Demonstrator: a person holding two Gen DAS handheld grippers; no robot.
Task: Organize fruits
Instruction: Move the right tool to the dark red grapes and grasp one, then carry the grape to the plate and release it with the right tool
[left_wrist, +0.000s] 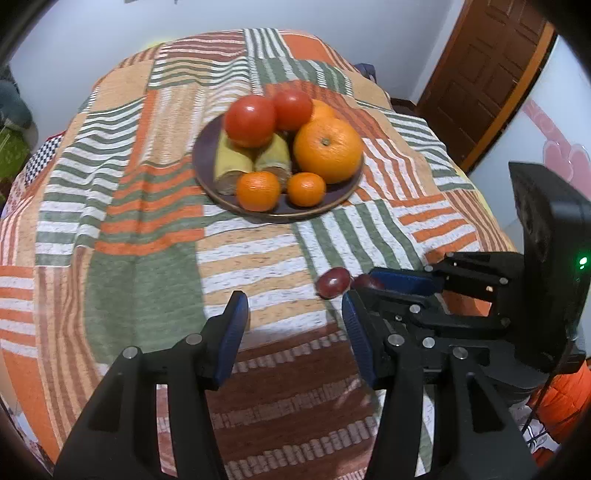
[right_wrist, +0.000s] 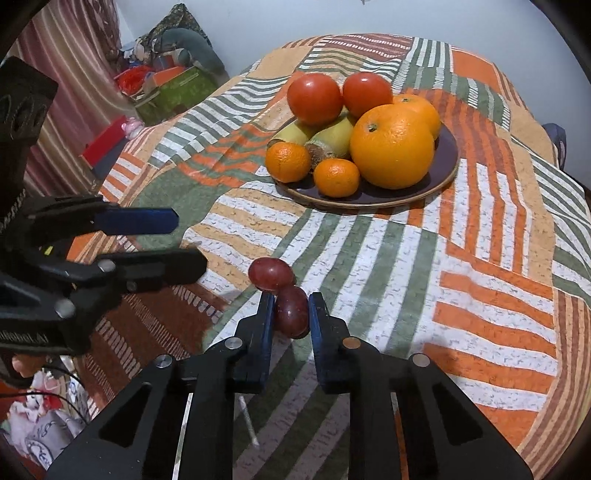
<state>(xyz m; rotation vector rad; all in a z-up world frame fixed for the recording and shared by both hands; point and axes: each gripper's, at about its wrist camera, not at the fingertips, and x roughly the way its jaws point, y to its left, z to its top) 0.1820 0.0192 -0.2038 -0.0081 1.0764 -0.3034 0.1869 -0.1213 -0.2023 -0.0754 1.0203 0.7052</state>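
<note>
A dark plate (left_wrist: 207, 173) (right_wrist: 448, 162) on the striped cloth holds two tomatoes (left_wrist: 251, 120), a big orange (left_wrist: 328, 149), another orange behind it, two small mandarins (left_wrist: 258, 190) and bananas (left_wrist: 232, 157). Two red grapes lie near the front. My right gripper (right_wrist: 291, 312) is shut on the nearer grape (right_wrist: 291, 314); the other grape (right_wrist: 269, 273) (left_wrist: 334, 282) touches it just ahead. My left gripper (left_wrist: 293, 314) is open and empty, to the left of the grapes; it shows in the right wrist view (right_wrist: 184, 240). The right gripper shows in the left wrist view (left_wrist: 373, 282).
The table is covered by an orange, green and white striped cloth (left_wrist: 147, 229). A wooden door (left_wrist: 480, 74) stands at the far right. Boxes and clutter (right_wrist: 166, 85) lie on the floor to the left of the table.
</note>
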